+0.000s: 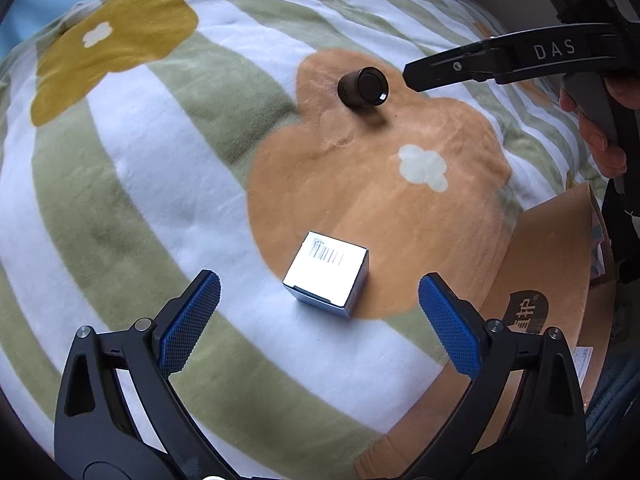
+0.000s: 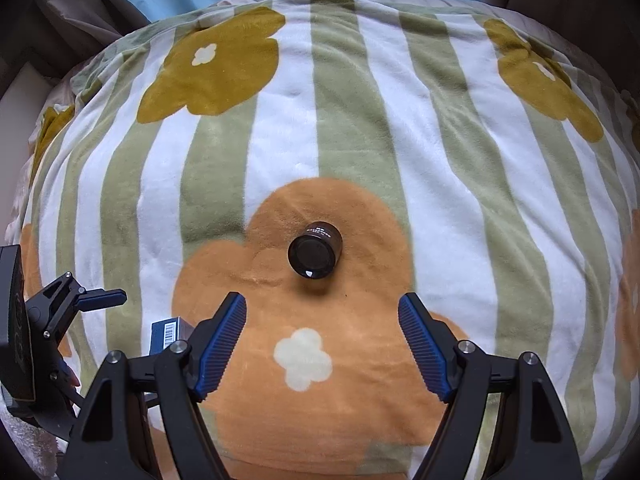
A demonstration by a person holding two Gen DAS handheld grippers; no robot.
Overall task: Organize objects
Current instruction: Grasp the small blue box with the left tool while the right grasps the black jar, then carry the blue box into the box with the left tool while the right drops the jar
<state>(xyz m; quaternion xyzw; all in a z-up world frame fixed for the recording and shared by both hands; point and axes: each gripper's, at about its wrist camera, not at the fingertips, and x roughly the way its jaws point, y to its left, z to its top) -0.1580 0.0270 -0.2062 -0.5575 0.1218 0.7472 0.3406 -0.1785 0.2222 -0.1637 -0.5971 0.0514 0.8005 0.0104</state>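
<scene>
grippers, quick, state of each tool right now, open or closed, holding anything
Left tool: open, empty, with the small white box lying on the blanket between its fingers, untouched.
Right tool: open, empty, the dark cylinder lying just ahead of it.

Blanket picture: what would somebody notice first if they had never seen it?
The big orange flower on the striped blanket, with a small dark jar lying on it. Nearby sits a little white box, right in front of the open left gripper.

Green-striped, flowered blanket [image 2: 360, 120]; dark, perhaps brown jar [image 2: 315, 251]; white box [image 1: 326, 274].
</scene>
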